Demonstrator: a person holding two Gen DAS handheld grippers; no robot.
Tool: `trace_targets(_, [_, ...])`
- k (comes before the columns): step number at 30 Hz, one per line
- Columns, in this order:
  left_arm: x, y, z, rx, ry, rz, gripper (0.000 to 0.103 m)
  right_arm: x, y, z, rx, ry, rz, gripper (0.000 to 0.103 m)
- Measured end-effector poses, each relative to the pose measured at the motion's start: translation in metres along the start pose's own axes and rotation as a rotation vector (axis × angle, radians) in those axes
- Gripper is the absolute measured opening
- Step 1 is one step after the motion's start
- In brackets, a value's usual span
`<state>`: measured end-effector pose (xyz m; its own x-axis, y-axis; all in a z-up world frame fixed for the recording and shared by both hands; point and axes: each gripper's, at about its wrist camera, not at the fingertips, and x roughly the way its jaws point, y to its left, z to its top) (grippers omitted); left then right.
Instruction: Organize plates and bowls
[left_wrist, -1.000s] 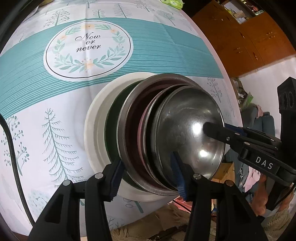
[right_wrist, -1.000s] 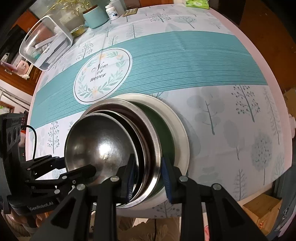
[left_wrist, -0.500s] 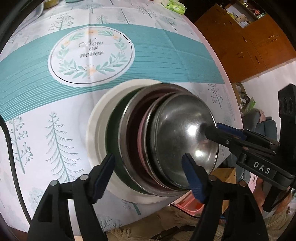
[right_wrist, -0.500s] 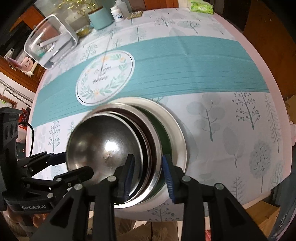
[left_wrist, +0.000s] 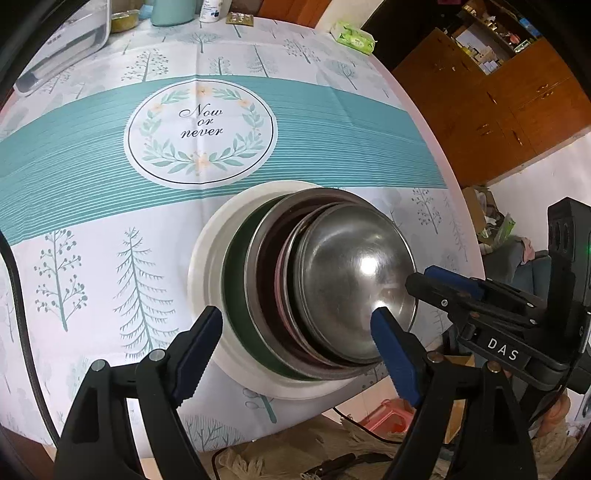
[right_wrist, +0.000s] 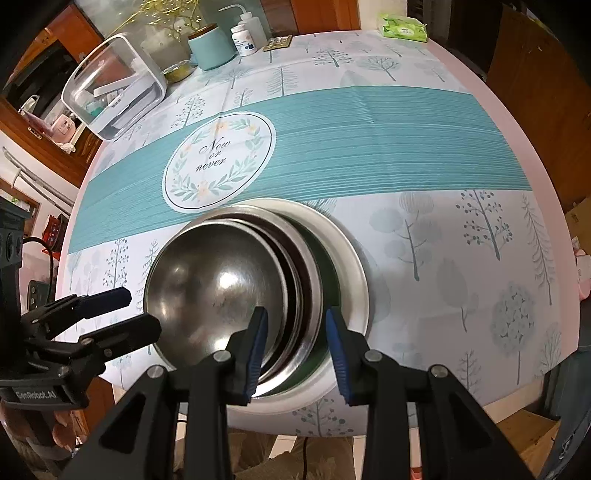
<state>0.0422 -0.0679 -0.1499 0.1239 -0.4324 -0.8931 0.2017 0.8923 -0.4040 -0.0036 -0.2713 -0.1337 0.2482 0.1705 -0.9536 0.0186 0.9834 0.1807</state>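
On the surface (right_wrist: 424, 155), which wears a tree-printed cloth with a teal band and a round "Now or never" wreath (left_wrist: 201, 134), the nested stack of dishes sits close to the near edge; a white plate (left_wrist: 207, 258) lies at the bottom, a green dish (left_wrist: 236, 291) rests inside it, then a steel plate (left_wrist: 258, 258) with a dark reddish inside, and a steel bowl (left_wrist: 347, 280) sits uppermost, tilted toward the right side of the left wrist view; toward the far edge stand a clear plastic box (right_wrist: 110, 88), a teal canister (right_wrist: 210, 48), a white bottle (right_wrist: 243, 38) and a green tissue pack (right_wrist: 404, 29); the left tool (left_wrist: 295, 332) is spread wide, its fingers either side of the stack's near rim and apart from it; the right tool (right_wrist: 293, 339) is moderately parted, straddling the near rims of the steel plate and green dish, gripping nothing.
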Motion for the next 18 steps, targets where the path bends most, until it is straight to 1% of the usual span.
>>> trace_targets(3, [-0.004,-0.002,-0.007,-0.005,-0.009,0.01,0.082,-0.002,0.0,-0.005,-0.008,-0.002,0.002,0.033])
trace_targets(5, [-0.007,-0.004,-0.012,-0.008,-0.014,0.015,0.085,-0.003,0.001,-0.008,-0.015,-0.004,0.004,0.033])
trace_targets(6, [-0.008,-0.005,-0.014,-0.01,-0.016,0.016,0.088,-0.004,0.002,-0.01,-0.018,-0.005,0.004,0.033])
trace_targets(11, [-0.016,-0.014,-0.023,-0.022,-0.034,0.035,0.089,-0.011,0.002,-0.02,-0.028,-0.013,0.015,0.033])
trace_targets(14, [-0.03,-0.023,-0.03,-0.014,-0.071,0.057,0.093,-0.02,0.005,-0.023,-0.046,-0.037,0.019,0.033])
trace_targets(16, [-0.042,-0.029,-0.033,-0.005,-0.104,0.084,0.102,-0.03,0.008,-0.023,-0.062,-0.062,0.018,0.033])
trace_targets(18, [-0.054,-0.033,-0.036,-0.005,-0.149,0.107,0.102,-0.042,0.012,-0.023,-0.073,-0.091,0.024,0.033])
